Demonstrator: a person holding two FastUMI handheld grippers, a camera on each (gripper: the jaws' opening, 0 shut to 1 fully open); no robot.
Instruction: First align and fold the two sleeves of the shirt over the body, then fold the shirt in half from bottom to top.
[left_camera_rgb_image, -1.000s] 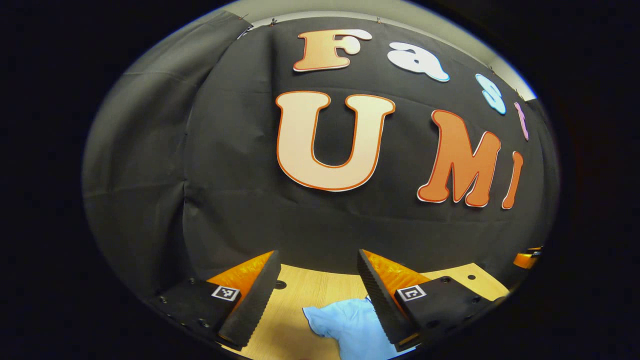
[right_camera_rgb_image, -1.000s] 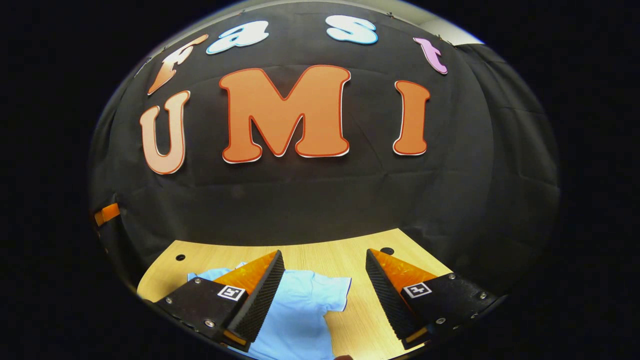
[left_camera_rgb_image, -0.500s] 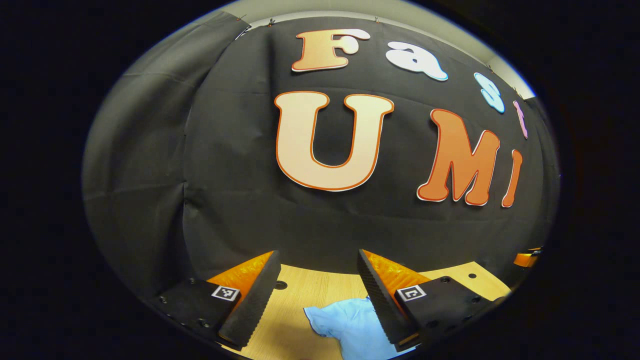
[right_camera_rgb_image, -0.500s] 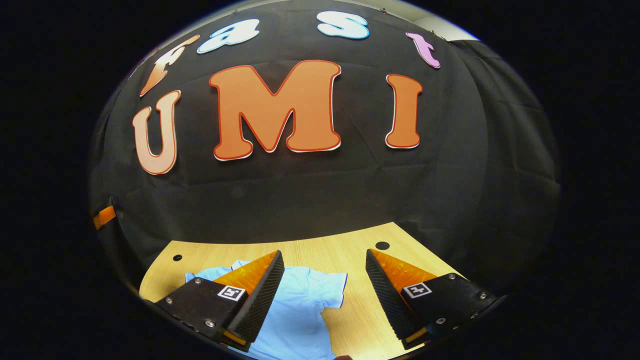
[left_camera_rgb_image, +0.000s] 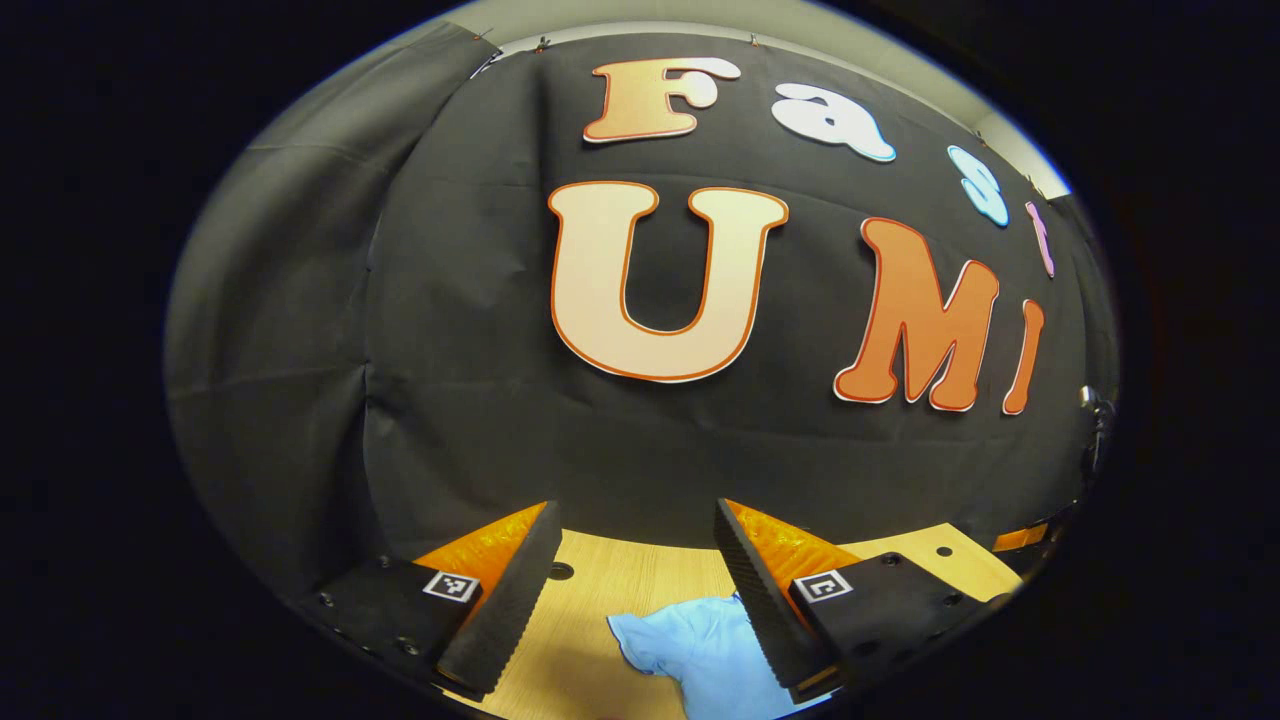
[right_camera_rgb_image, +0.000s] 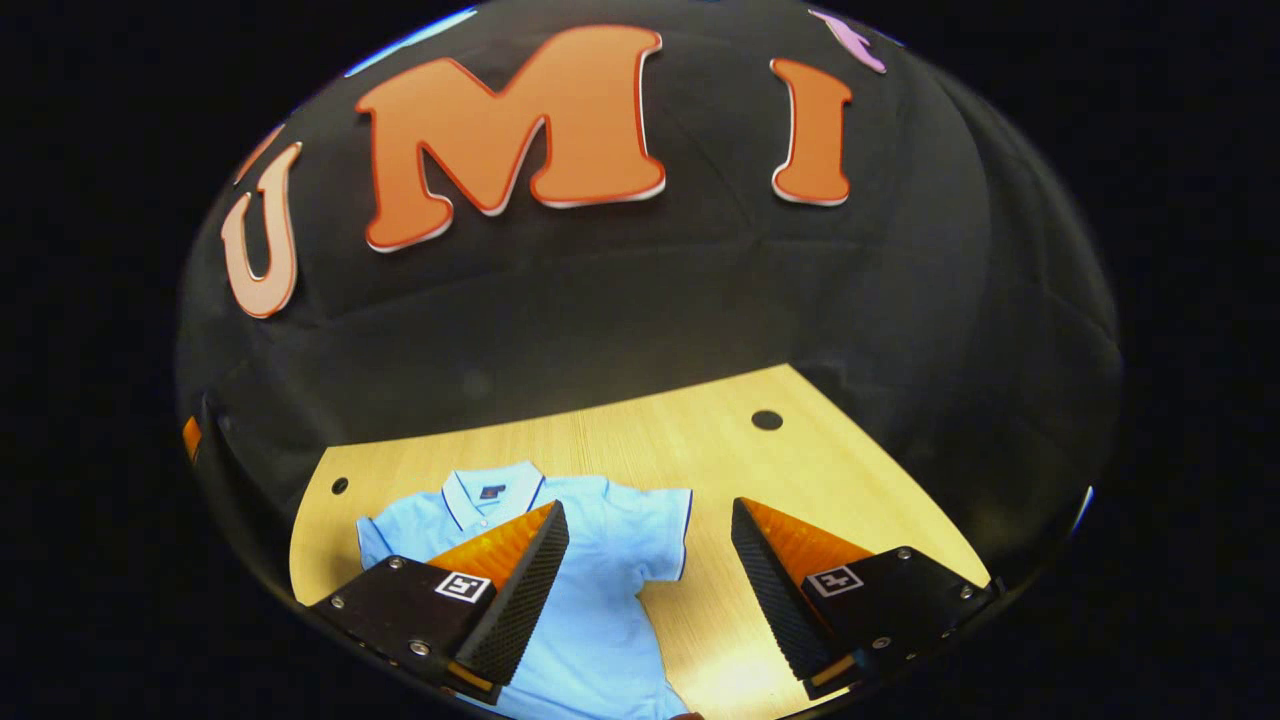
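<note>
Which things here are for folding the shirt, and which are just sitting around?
For the job:
- light blue shirt, lying flat, sleeves not folded yet
- right gripper, open above the shirt
- left gripper, open by a sleeve

Just there:
- wooden table under the shirt, with small round holes
- black cloth wall

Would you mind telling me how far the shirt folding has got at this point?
Nothing looks folded yet. The light blue shirt lies flat on the wooden table, collar toward the wall, and its sleeve is spread out to the side. The right hand-held gripper hangs open above that sleeve; the left hand-held gripper is open over the other sleeve. Both sleeve folds and the bottom-to-top fold remain.
</note>
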